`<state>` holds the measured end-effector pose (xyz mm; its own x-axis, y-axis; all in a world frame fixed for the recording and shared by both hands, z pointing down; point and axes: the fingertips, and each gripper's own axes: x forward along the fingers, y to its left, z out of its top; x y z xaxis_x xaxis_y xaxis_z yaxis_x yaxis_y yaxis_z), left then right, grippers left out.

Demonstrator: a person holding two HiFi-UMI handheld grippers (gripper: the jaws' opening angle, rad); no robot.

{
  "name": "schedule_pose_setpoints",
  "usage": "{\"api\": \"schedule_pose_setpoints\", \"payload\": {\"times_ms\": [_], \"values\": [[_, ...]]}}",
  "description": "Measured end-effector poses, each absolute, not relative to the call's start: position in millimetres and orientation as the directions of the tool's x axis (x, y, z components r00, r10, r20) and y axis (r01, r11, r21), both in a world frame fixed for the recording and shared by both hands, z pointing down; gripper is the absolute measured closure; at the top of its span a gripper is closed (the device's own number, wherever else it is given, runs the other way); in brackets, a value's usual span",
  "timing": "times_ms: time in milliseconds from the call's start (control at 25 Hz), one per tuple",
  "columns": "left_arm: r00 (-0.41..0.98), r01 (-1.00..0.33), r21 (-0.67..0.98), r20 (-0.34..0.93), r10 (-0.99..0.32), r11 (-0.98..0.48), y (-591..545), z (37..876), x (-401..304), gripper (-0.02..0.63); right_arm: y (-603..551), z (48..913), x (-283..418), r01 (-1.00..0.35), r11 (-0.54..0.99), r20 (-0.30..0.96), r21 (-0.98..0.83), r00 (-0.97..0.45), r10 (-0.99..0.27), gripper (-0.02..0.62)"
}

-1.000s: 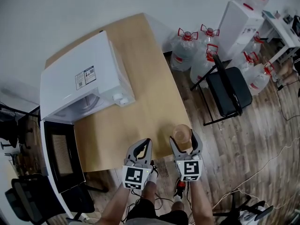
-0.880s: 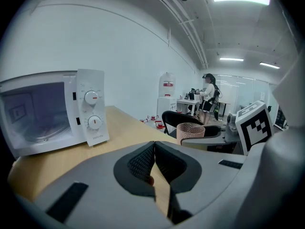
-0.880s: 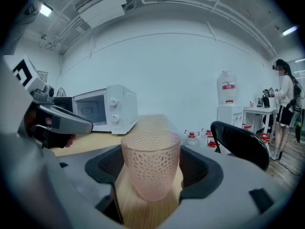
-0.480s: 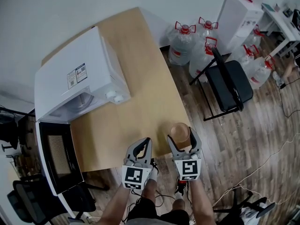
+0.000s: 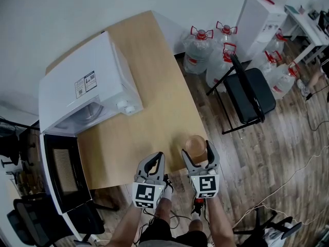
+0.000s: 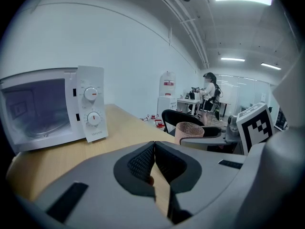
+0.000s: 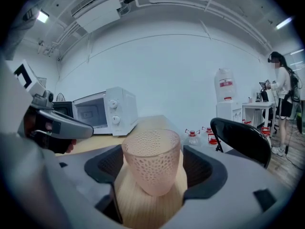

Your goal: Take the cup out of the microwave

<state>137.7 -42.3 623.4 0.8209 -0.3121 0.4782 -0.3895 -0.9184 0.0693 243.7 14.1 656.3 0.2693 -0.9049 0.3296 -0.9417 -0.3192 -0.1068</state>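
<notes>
A pink, dimpled cup [image 5: 195,143] sits between the pads of my right gripper [image 5: 197,153], which is shut on it at the near edge of the wooden table [image 5: 154,102]. In the right gripper view the cup [image 7: 152,159] fills the gap between both pads, its base clear of the tabletop. My left gripper [image 5: 152,161] hangs just left of it, shut with nothing held, its pads [image 6: 143,162] touching. The white microwave [image 5: 87,86] stands at the table's far left, its door [image 5: 61,171] swung open toward me.
A black chair [image 5: 249,94] stands right of the table on the wood floor. Several water bottles [image 5: 198,50] and a white dispenser [image 5: 262,19] are behind it. A person [image 7: 283,89] stands far off to the right.
The head view has shifted a little. Both grippers stay close together at the table's near edge, and the right one still holds the cup.
</notes>
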Motion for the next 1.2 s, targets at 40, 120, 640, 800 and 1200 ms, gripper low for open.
{"api": "schedule_pose_setpoints", "payload": {"times_ms": [40,120,640,800,1200], "values": [[0.82,-0.39,0.068,0.478,-0.313,-0.918,-43,623,137,0.583,14,654,244,-0.942,-0.32,0.328,-0.105,0.271,-0.905,0.222],[0.82,-0.392,0.066,0.478,-0.315,-0.918,-43,622,135,0.583,15,650,244,-0.942,-0.317,0.32,-0.105,0.27,-0.908,0.221],[0.842,-0.421,0.02,0.381,-0.382,-0.907,-38,558,129,0.583,25,587,238,-0.955,-0.285,0.25,-0.084,0.257,-0.934,0.222],[0.844,-0.439,0.004,0.344,-0.411,-0.899,-34,533,122,0.583,29,562,234,-0.963,-0.259,0.225,-0.076,0.236,-0.945,0.222],[0.815,-0.527,-0.039,0.26,-0.518,-0.849,-22,470,81,0.583,34,488,204,-0.985,-0.158,0.146,-0.062,0.147,-0.978,0.227]]}}
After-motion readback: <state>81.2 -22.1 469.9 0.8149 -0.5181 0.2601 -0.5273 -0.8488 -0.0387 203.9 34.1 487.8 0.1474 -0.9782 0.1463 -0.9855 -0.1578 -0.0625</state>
